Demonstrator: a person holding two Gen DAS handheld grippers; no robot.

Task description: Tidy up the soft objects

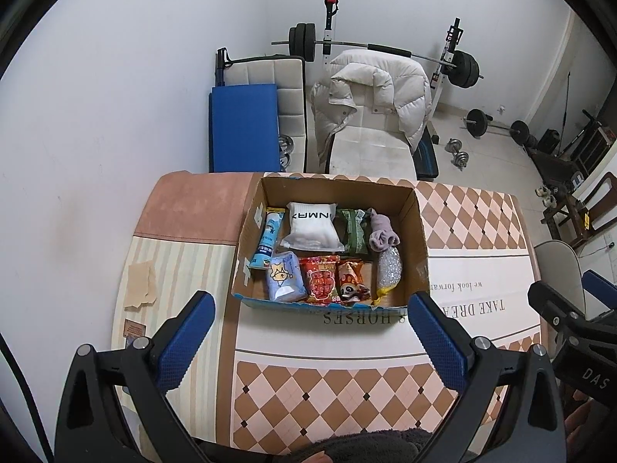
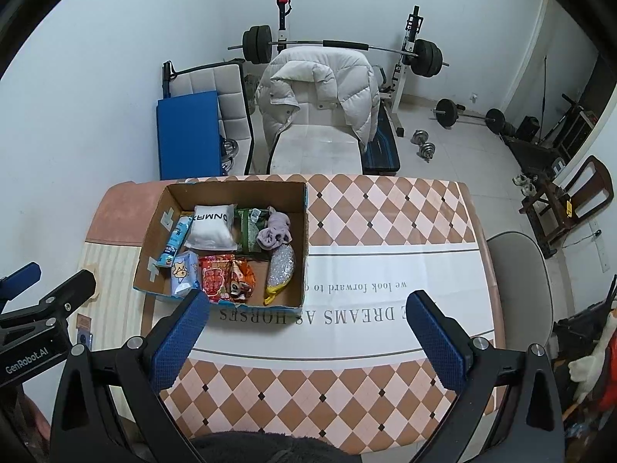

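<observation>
A cardboard box (image 1: 420, 231) sits on the table and also shows in the right wrist view (image 2: 304, 231). It holds a white pouch (image 1: 312, 225), a purple sock bundle (image 1: 381, 235), a blue tissue pack (image 1: 285, 276), red snack bags (image 1: 322, 279), a blue tube (image 1: 266, 243), a green packet (image 1: 353, 231) and a silvery pouch (image 1: 389, 266). My left gripper (image 1: 310, 308) is open and empty, held above the table in front of the box. My right gripper (image 2: 306, 306) is open and empty, in front of the box and to its right.
The table (image 2: 385, 231) wears a checkered cloth with printed text. Behind it stand a chair with a white puffer jacket (image 1: 370, 92), a blue mat (image 1: 243, 127) and a barbell rack (image 1: 385, 48). A grey chair (image 2: 516, 289) stands at the table's right.
</observation>
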